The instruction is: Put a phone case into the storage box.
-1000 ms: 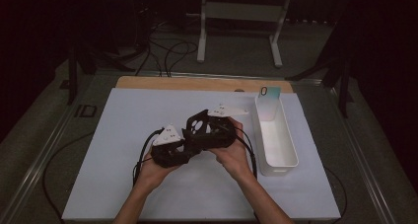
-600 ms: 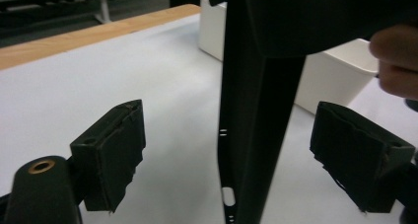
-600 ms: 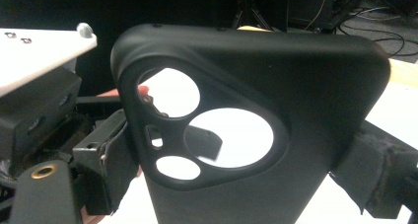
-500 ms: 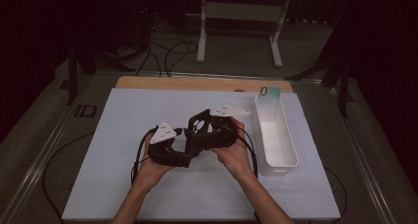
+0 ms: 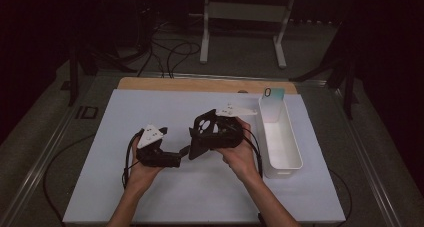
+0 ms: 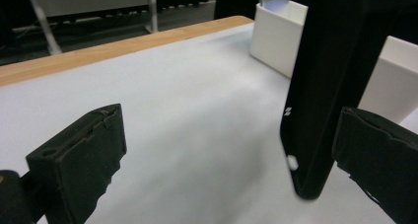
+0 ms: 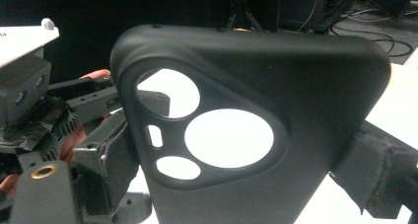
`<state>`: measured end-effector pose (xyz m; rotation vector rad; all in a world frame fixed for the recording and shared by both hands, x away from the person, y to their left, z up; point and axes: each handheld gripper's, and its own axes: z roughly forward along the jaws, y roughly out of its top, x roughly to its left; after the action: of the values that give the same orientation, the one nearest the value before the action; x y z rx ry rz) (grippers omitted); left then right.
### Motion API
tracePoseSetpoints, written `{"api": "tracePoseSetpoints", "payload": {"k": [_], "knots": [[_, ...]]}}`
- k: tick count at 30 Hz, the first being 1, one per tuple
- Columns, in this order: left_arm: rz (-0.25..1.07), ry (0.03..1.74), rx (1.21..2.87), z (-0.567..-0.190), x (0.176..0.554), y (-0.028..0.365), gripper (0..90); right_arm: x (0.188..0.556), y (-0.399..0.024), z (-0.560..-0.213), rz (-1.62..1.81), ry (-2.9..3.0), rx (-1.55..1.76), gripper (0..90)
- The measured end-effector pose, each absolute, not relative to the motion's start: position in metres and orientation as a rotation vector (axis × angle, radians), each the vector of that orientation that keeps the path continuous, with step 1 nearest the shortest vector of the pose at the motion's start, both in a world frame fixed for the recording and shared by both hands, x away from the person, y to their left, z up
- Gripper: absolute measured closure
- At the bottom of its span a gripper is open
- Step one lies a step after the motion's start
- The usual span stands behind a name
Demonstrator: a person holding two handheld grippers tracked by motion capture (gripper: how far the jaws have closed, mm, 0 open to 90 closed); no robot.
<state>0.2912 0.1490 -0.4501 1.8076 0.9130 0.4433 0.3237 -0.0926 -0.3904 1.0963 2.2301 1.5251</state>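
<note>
A black phone case with round camera cut-outs stands upright between my right gripper's pads, which are shut on its sides. In the high view that right gripper holds the case above the middle of the white mat. My left gripper sits just left of it, low over the mat. Its jaws have just been opening and now stand wide apart. In the left gripper view the case's edge hangs between them, close to the right pad. Neither pad presses on it.
A long white bin stands on the mat to the right of my right hand. A small teal card leans at its far end. A wooden board edge runs along the back of the mat. Cables trail off the left.
My left gripper has opened its jaws and drawn away to the left from the case. The right gripper has stayed put, still holding the case.
</note>
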Motion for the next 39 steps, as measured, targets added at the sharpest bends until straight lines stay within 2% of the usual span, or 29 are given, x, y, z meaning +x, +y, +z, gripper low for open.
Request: {"api": "tracePoseSetpoints", "payload": {"k": [16, 23, 39], "knots": [[0.564, 1.054, 1.759, -0.482, 0.269, 0.203, 0.3, 0.324, -0.092, -0.390, 1.533, 2.225, 1.100, 13.0], [0.601, 1.079, 1.775, -0.495, 0.261, 0.213, 0.3, 0.323, -0.091, -0.389, 1.546, 2.219, 1.103, 13.0], [0.581, 1.204, 1.674, -0.503, 0.266, 0.228, 0.6, 0.336, -0.103, -0.369, 1.529, 2.141, 1.115, 13.0]]}}
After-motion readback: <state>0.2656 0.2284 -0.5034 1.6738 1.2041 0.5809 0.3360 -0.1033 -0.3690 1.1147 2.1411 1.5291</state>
